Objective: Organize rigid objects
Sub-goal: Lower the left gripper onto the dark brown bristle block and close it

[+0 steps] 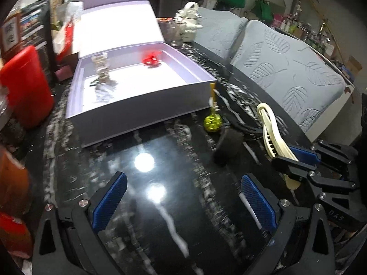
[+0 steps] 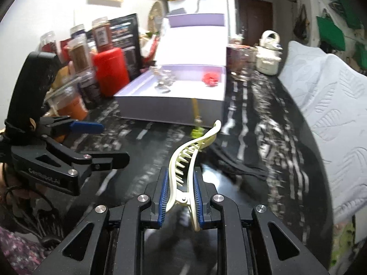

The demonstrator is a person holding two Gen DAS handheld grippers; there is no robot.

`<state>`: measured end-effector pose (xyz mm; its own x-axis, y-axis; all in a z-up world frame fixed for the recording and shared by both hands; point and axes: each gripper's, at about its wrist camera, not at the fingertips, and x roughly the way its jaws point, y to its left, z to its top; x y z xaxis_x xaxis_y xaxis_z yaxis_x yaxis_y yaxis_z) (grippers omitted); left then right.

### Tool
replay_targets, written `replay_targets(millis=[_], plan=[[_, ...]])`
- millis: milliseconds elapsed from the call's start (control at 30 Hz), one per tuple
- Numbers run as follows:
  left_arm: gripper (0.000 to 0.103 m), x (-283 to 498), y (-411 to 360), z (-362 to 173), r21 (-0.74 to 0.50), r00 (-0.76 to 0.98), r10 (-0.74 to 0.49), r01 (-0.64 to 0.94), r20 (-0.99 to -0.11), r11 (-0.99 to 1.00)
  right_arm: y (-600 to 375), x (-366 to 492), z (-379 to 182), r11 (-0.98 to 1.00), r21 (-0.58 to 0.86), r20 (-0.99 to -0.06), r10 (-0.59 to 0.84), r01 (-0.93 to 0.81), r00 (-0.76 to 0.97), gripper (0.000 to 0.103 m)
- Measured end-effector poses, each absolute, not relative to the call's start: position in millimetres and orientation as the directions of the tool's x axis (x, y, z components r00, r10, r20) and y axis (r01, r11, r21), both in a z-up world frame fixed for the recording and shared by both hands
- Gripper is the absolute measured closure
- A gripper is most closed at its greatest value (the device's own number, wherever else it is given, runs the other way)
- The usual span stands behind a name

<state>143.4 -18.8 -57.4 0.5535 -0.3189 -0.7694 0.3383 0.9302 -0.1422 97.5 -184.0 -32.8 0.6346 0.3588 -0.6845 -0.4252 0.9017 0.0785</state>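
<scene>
A cream toothed hair clip point(image 2: 183, 174) is held in my right gripper point(image 2: 180, 197), which is shut on its hinge end above the black marble table point(image 1: 160, 206). The clip also shows in the left wrist view point(image 1: 273, 135). My left gripper point(image 1: 183, 199) is open and empty over the table. An open lilac box point(image 1: 128, 112) lies ahead with a silver ornament point(image 1: 103, 78) and a red ornament point(image 1: 152, 58) inside. A green-gold ball pin point(image 1: 212, 120) and a dark block point(image 1: 228, 145) lie in front of the box.
A red canister point(image 1: 25, 87) and spice jars point(image 2: 80, 52) stand at the left. A glass cup point(image 1: 173, 32) and a white pot point(image 1: 190, 26) stand behind the box. Grey cushioned chairs point(image 1: 286, 66) line the right edge. Black cords point(image 2: 238, 167) lie on the table.
</scene>
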Motion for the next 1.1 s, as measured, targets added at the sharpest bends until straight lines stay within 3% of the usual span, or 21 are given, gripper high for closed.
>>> replay_targets(millis=[200, 367, 500, 667, 867, 933, 1100], plan=[[0.003, 159.2, -45.1, -69.6, -0.182, 0.5, -0.372, 0.389, -0.782, 0.903, -211.5, 100.6, -35.9, 0.923, 0.089, -0.694, 0.328, -0.376, 0.641, 0.083], [0.011, 170.0, -64.4, -77.4, -0.175, 0.474, -0.387, 0.43, -0.791, 0.885, -230.5, 103.3, -34.9, 0.942, 0.079, -0.695, 0.287, -0.326, 0.66, 0.083], [0.024, 179.3, -74.8, -82.5, -0.167, 0.461, -0.392, 0.455, -0.796, 0.875, -244.6, 107.0, -36.1, 0.956, 0.085, -0.699, 0.257, -0.28, 0.668, 0.083], [0.026, 184.7, -89.7, -84.2, -0.183, 0.436, -0.425, 0.496, -0.793, 0.849, -250.1, 109.2, -40.2, 0.963, 0.091, -0.707, 0.243, -0.255, 0.664, 0.083], [0.056, 185.5, -99.6, -87.2, -0.159, 0.464, -0.427, 0.512, -0.776, 0.844, -253.1, 107.8, -38.0, 0.964, 0.102, -0.699, 0.246, -0.247, 0.672, 0.083], [0.073, 187.0, -98.7, -89.2, -0.154, 0.469, -0.418, 0.503, -0.778, 0.851, -253.8, 106.7, -37.2, 0.965, 0.101, -0.697, 0.243, -0.243, 0.675, 0.083], [0.076, 184.6, -87.1, -87.0, -0.215, 0.464, -0.454, 0.479, -0.761, 0.851, -253.9, 103.9, -37.0, 0.966, 0.104, -0.697, 0.24, -0.235, 0.676, 0.083]])
